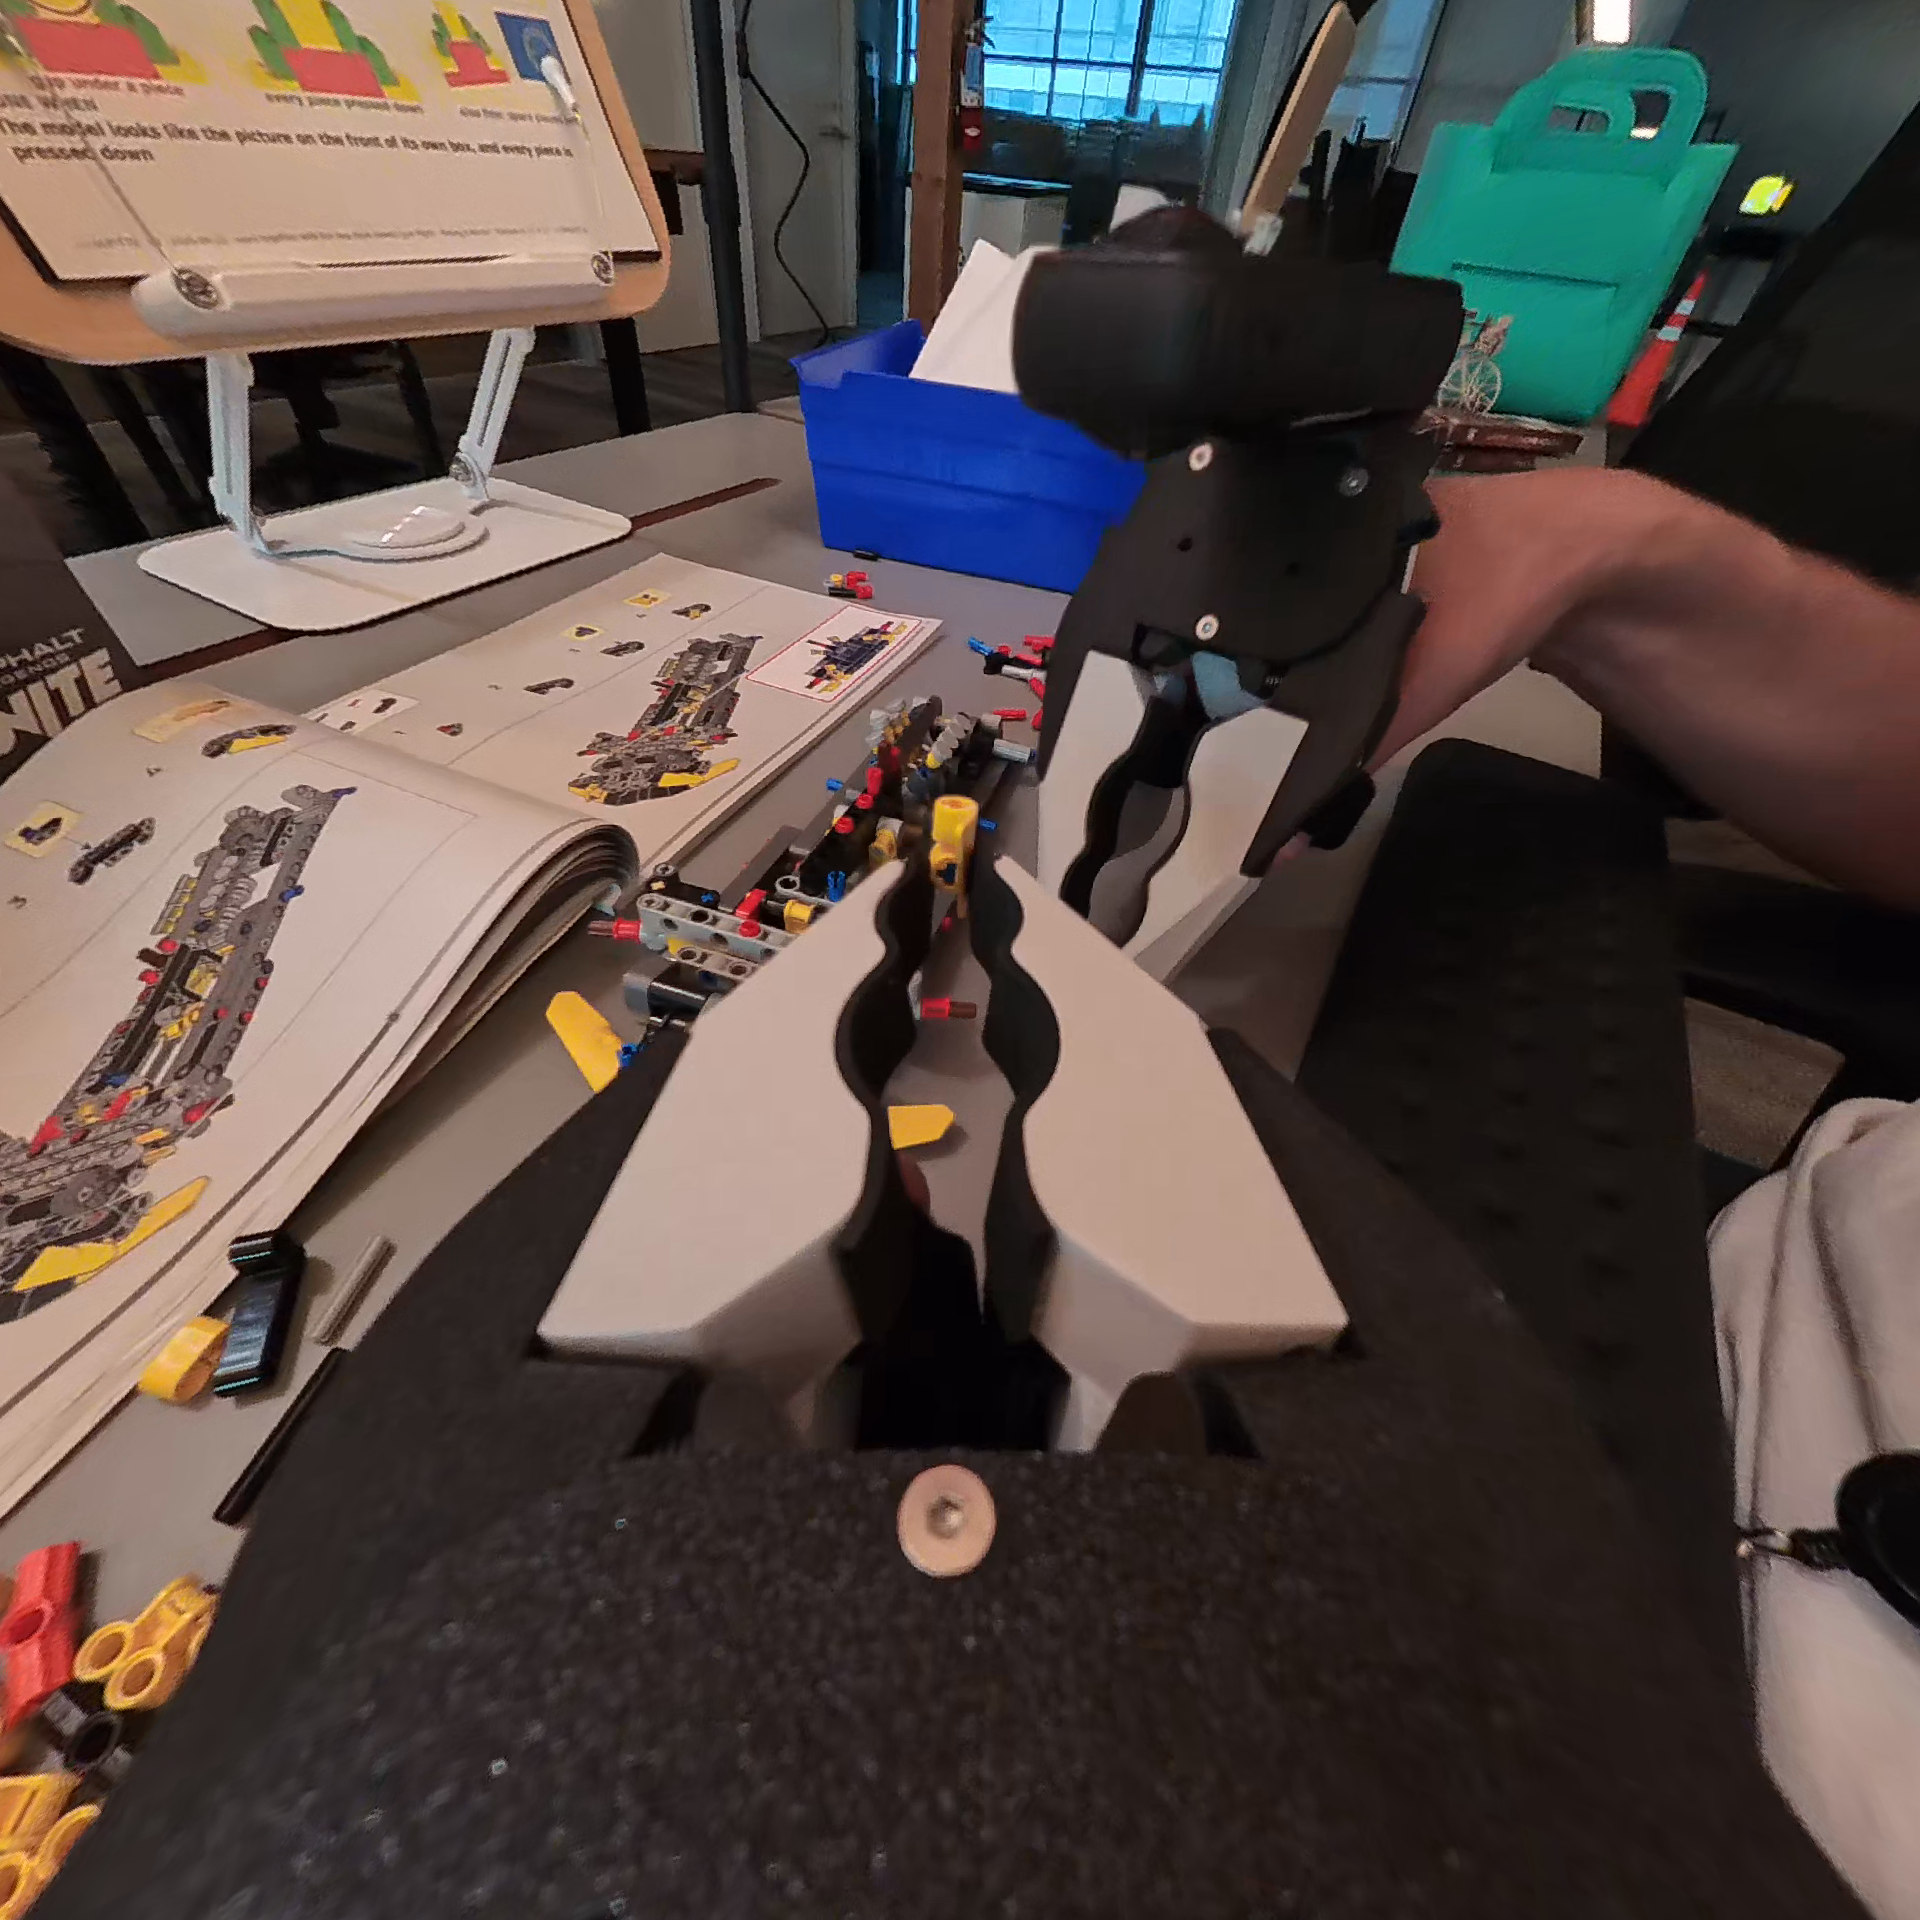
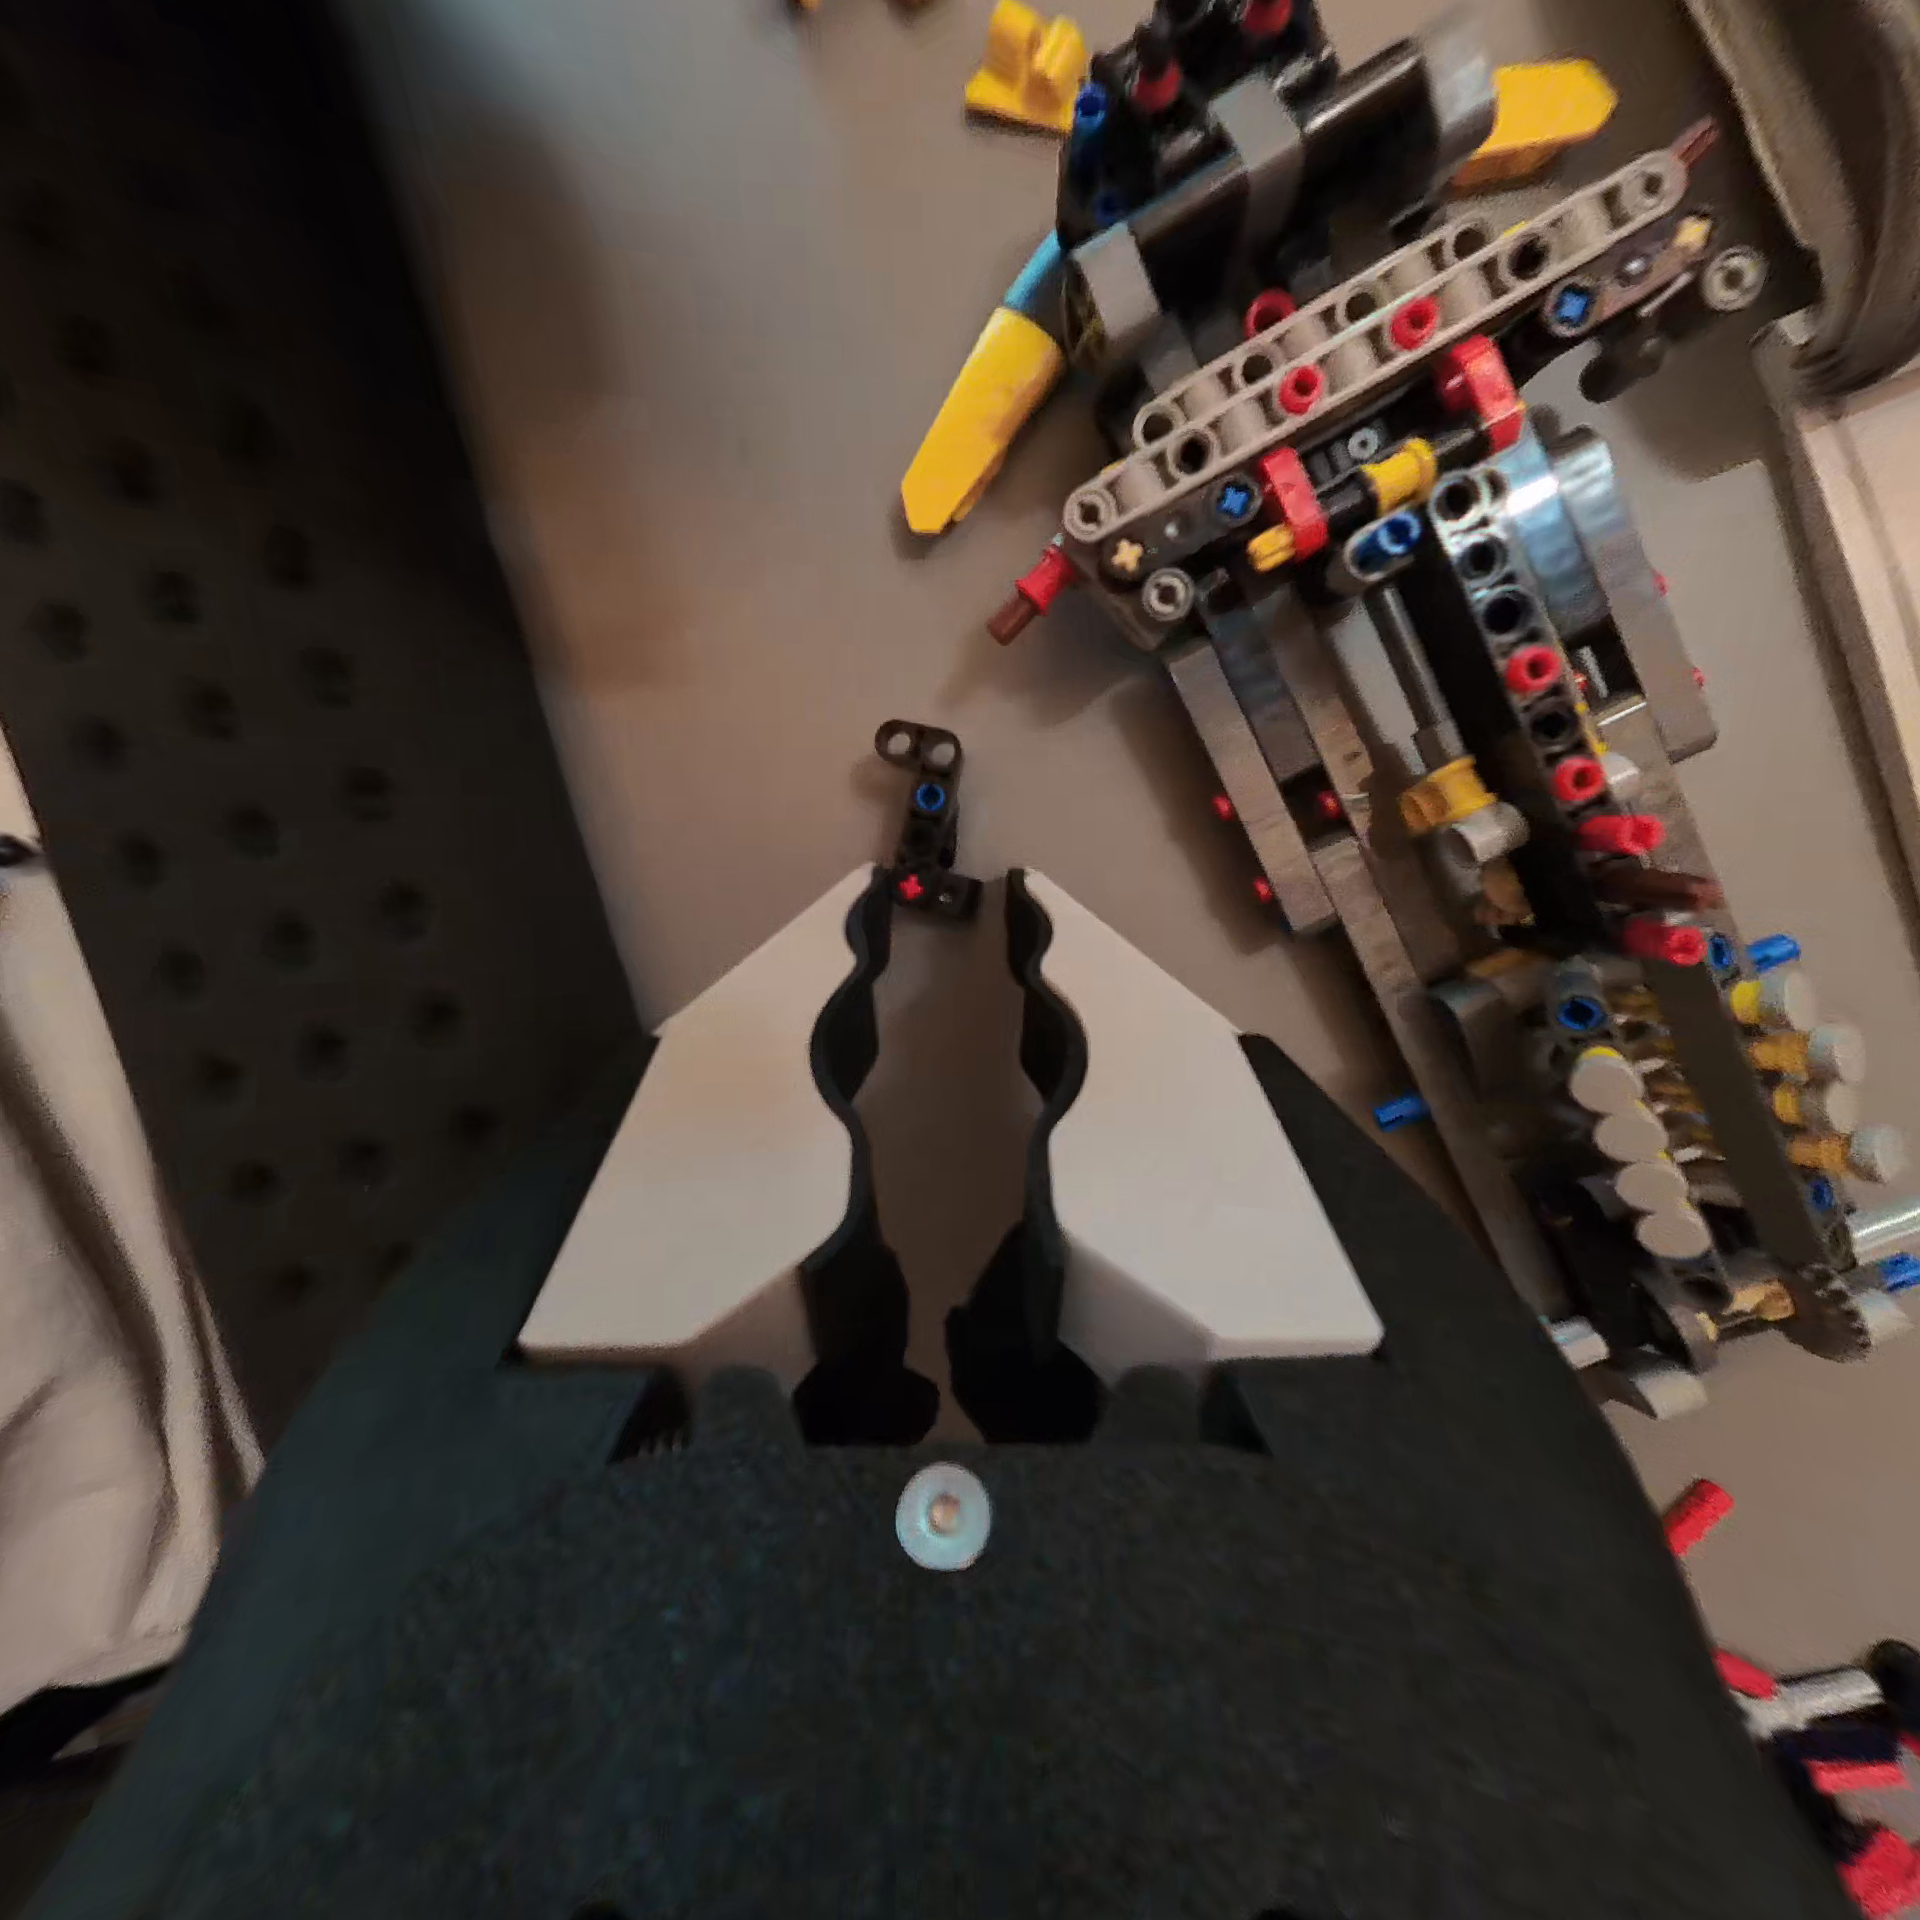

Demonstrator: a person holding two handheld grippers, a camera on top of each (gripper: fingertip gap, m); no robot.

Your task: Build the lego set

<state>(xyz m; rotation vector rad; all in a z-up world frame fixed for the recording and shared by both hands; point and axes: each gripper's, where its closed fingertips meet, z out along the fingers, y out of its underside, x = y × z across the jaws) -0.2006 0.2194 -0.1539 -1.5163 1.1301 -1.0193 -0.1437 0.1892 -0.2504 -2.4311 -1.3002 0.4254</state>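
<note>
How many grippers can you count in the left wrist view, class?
2. The left gripper fills the foreground, a yellow connector at its fingertips; the right gripper hangs beyond it on the right, held by a hand.

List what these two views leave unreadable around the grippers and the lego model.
- Left gripper: left wrist view; a yellow connector sits at its tips, but the fingers hide whether it is pinched.
- Right gripper: right wrist view; a black piece lies at its tips; contact with the left finger is unclear.
- Lego model: cut off by the right edge, far end blurred.
</note>
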